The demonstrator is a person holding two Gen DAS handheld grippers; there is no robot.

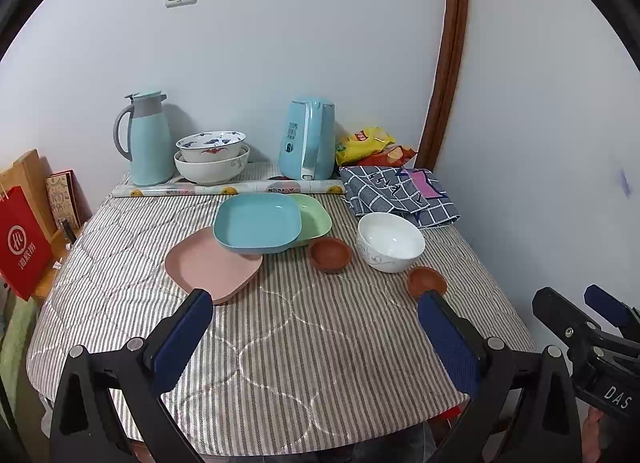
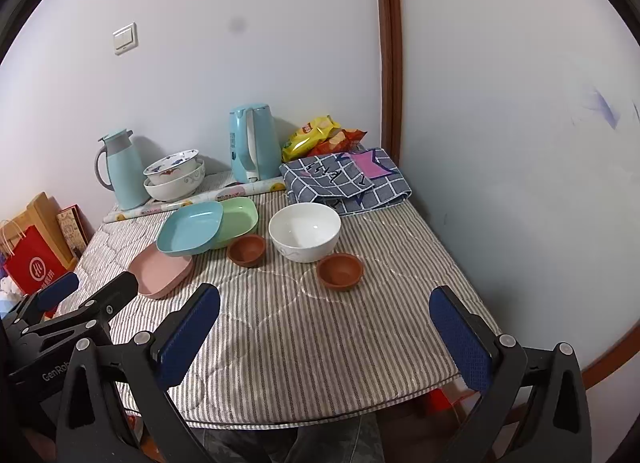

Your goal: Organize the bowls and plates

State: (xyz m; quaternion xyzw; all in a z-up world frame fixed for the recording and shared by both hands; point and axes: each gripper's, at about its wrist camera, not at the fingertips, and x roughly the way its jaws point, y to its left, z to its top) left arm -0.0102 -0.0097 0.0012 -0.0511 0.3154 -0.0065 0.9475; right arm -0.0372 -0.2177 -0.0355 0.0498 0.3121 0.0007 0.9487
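Observation:
A blue square plate point(image 1: 258, 223) rests tilted on a green plate point(image 1: 314, 215) and a pink plate point(image 1: 212, 263) in the middle of the striped table. A white bowl point(image 1: 390, 241) stands to their right, with one small brown bowl point(image 1: 330, 255) to its left and another point(image 1: 426, 281) in front. The right wrist view shows the same blue plate point(image 2: 190, 227), white bowl point(image 2: 305, 231) and brown bowls point(image 2: 247, 249) point(image 2: 340, 270). My left gripper point(image 1: 316, 311) is open and empty above the near table. My right gripper point(image 2: 326, 307) is open and empty too.
Two stacked patterned bowls point(image 1: 212, 157), a blue jug point(image 1: 146, 139), a blue kettle point(image 1: 308, 139), snack bags point(image 1: 370, 145) and a folded checked cloth point(image 1: 400, 191) stand along the back wall. A red bag point(image 1: 20, 243) stands left of the table. The wall is close on the right.

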